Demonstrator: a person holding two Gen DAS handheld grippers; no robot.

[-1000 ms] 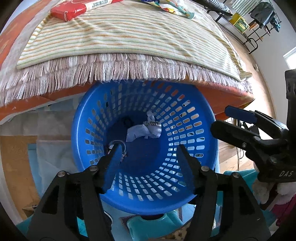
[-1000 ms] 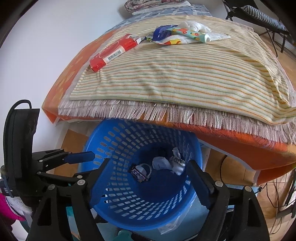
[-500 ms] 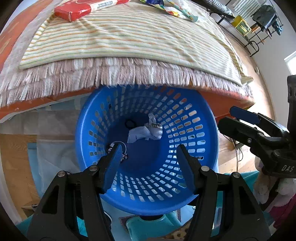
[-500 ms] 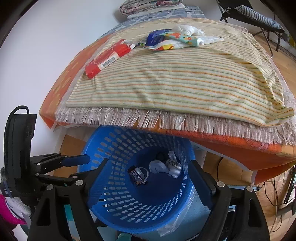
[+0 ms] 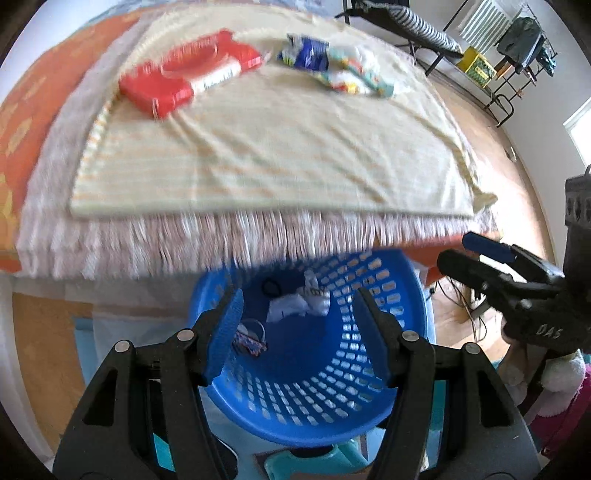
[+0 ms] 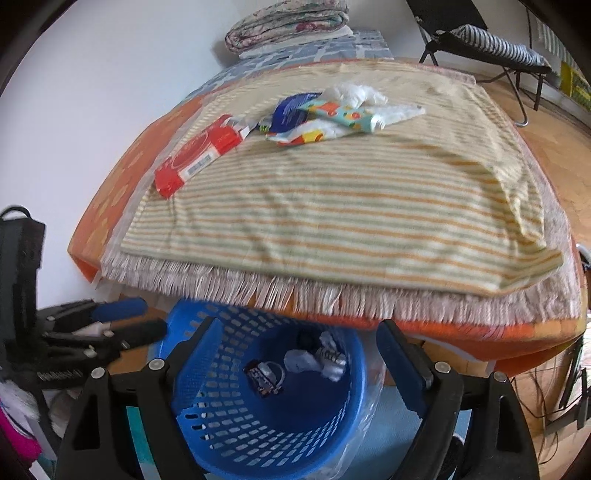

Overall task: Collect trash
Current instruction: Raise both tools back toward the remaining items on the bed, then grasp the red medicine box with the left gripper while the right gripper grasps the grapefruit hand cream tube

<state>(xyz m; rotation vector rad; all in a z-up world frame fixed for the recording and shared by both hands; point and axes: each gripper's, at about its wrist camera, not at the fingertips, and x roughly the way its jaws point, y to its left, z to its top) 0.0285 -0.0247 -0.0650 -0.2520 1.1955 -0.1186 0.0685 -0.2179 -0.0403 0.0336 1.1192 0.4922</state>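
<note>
Trash still on the striped towel (image 6: 332, 206): red flat packet (image 6: 197, 158) near the towel's left edge, and beside it toward the towel's far middle a small heap of dark blue wrapper (image 6: 291, 110), colourful tube (image 6: 341, 116) and crumpled white tissue (image 6: 354, 92), all touching or overlapping. More trash already in the blue perforated basket (image 6: 229, 417), set on the floor just below the towel's fringed front edge: crumpled pale paper (image 6: 301, 360), white scrap (image 6: 330, 360) and small dark wrapper (image 6: 264, 378) lying on the basket bottom. Left gripper (image 5: 297, 332) hovering above the basket mouth, jaws spread wide, grasping nothing. Right gripper (image 6: 293, 363) likewise over the basket, below the towel's fringe, jaws parted wide and empty. Towel spread on an orange patterned bedcover (image 6: 122, 173), slightly motion-blurred in the left wrist view. Beyond the towel's far edge, folded quilt (image 6: 288, 22) against the white wall; off the towel's far right corner, black folding chair with striped cushion (image 6: 495, 46).
</note>
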